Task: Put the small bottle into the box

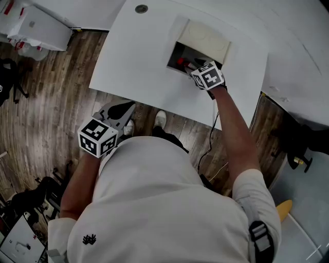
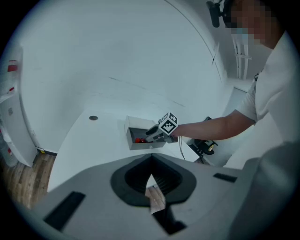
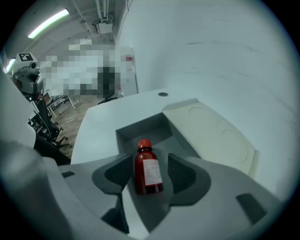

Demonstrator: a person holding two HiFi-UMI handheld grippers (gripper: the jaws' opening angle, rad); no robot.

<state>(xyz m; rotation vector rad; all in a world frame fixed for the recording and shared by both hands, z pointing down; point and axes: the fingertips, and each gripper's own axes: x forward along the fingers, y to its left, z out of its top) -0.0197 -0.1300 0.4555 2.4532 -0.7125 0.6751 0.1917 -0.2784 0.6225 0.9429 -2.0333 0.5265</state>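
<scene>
A small red bottle (image 3: 148,171) with a red cap and a white label stands upright inside the open grey box (image 3: 140,126). My right gripper (image 3: 149,164) reaches into the box with a jaw on each side of the bottle. The jaws are open, and a gap shows between each pad and the glass. In the head view the box (image 1: 175,51) lies on the white table with its lid (image 1: 205,38) folded back, and the right gripper (image 1: 191,66) dips into it. My left gripper (image 1: 123,109) hangs shut and empty off the table's near edge.
The white table (image 1: 133,56) has a round grommet (image 1: 141,8) at its far left. Wooden floor lies below its near edge. The person's feet (image 1: 160,118) stand by that edge. A cable (image 1: 211,138) hangs under the right arm, and white cabinets (image 1: 36,25) stand far left.
</scene>
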